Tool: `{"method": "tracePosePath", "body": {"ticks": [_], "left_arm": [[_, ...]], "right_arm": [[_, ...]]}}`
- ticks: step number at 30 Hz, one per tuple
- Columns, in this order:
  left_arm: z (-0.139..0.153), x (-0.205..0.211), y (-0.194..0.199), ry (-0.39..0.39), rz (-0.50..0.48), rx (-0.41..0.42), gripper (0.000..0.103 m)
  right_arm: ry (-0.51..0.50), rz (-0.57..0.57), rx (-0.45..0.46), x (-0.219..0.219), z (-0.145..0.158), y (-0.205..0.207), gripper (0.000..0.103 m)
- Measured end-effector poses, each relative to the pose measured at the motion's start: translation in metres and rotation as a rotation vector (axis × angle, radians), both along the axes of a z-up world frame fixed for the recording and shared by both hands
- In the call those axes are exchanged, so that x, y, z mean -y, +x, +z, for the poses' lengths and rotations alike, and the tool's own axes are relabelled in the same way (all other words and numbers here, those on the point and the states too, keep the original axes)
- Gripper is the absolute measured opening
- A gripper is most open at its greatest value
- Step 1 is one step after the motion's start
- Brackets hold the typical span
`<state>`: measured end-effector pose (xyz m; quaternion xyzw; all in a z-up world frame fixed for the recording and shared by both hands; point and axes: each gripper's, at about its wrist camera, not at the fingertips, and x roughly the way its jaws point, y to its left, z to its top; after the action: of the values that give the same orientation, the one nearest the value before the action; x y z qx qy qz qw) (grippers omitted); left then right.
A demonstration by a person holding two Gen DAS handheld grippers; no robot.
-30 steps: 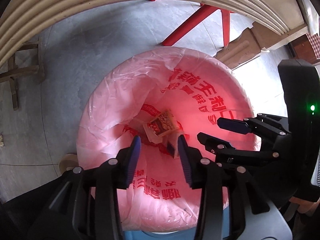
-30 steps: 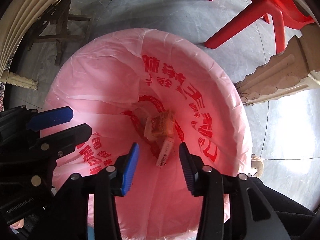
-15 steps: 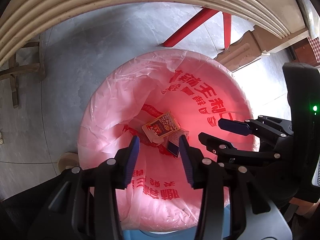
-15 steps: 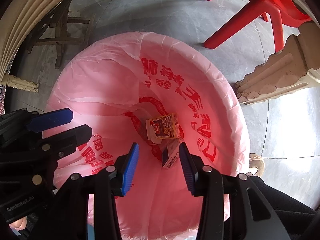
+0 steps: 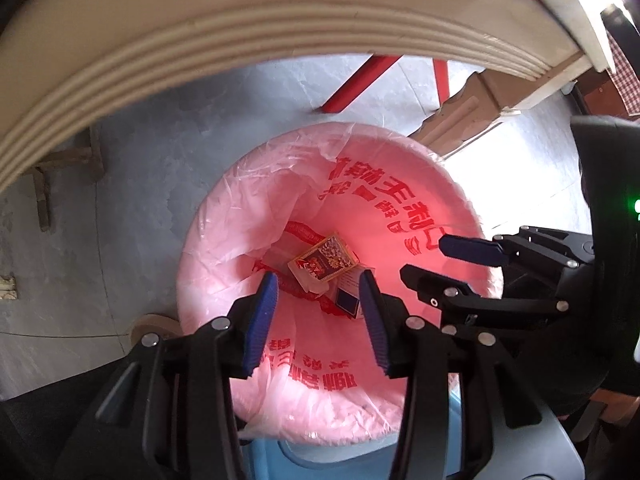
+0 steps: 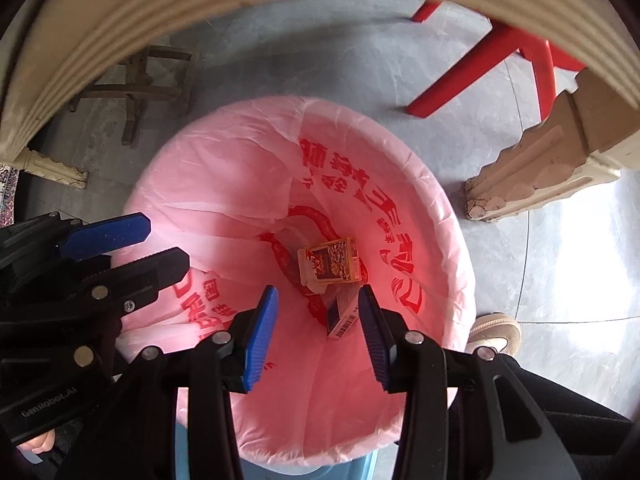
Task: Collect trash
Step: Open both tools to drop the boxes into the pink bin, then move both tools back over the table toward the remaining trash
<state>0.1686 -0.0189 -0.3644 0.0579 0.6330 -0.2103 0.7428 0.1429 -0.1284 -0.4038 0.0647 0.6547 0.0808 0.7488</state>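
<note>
Both tongs gape wide and hold nothing — left tongs, right tongs; trash sits at bottom of pink-lined bin, frame centre: printed carton, barcode box just below it, long axis running up-frame between right fingers — right slightly nearer, I judge.

We see both views in bright daylight. Strong glare burns out the floor at the right side of the left wrist view, and again the floor at the right edge of the right wrist view. The pink bag glows, because light passes through its thin plastic. The fisheye lens bends the counter edge into an arc, and this edge is blurred. The corners are dark.
</note>
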Motion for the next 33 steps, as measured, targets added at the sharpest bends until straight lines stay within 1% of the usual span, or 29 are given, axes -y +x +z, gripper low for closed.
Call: {"method": "tracePosePath", "body": {"ticks": [2,3,8,10,12,13,15,16,18,19,21,22,24,27,30,33], "left_arm": [[0.016,-0.003,-0.006,-0.003,-0.005,0.032,0.047],[0.025,-0.004,-0.009,0.005,-0.006,0.057,0.050],[0.084,-0.006,-0.026,-0.005,-0.032,0.199,0.054],[0.106,-0.011,-0.032,-0.012,-0.029,0.239,0.056],[0.131,-0.016,-0.036,0.000,-0.023,0.283,0.056],[0.148,-0.021,-0.039,-0.002,-0.021,0.315,0.056],[0.175,-0.028,-0.039,0.003,-0.009,0.367,0.057],[0.190,-0.032,-0.039,0.006,-0.002,0.402,0.060],[0.214,-0.038,-0.037,0.017,0.012,0.458,0.064],[0.231,-0.042,-0.034,0.020,0.017,0.497,0.065],[0.254,-0.049,-0.030,0.029,0.019,0.544,0.067],[0.269,-0.051,-0.026,0.038,0.020,0.574,0.068],[0.286,-0.054,-0.020,0.041,0.018,0.596,0.069],[0.310,-0.055,-0.008,0.038,0.012,0.607,0.070],[0.330,-0.048,0.002,0.031,0.005,0.603,0.071],[0.338,-0.038,0.015,0.045,0.006,0.583,0.072]], "right_arm": [[0.006,0.000,0.030,0.000,0.014,-0.002,0.042],[0.012,-0.001,0.055,0.000,0.026,-0.004,0.042],[0.039,0.019,0.155,-0.003,0.073,-0.011,0.042],[0.058,0.027,0.193,-0.003,0.092,-0.015,0.042],[0.065,0.037,0.240,-0.002,0.113,-0.018,0.042],[0.068,0.038,0.263,-0.001,0.123,-0.019,0.042],[0.088,0.034,0.309,0.004,0.146,-0.022,0.042],[0.097,0.031,0.334,0.006,0.159,-0.024,0.043],[0.104,0.028,0.370,0.010,0.179,-0.025,0.047],[0.109,0.026,0.394,0.013,0.191,-0.026,0.048],[0.110,0.030,0.448,0.021,0.220,-0.024,0.049],[0.107,0.033,0.465,0.025,0.229,-0.023,0.049],[0.085,0.042,0.514,0.035,0.258,-0.017,0.049],[0.068,0.057,0.558,0.048,0.290,-0.005,0.049],[0.056,0.075,0.584,0.058,0.317,0.012,0.049],[0.050,0.093,0.597,0.069,0.334,0.030,0.049]]}}
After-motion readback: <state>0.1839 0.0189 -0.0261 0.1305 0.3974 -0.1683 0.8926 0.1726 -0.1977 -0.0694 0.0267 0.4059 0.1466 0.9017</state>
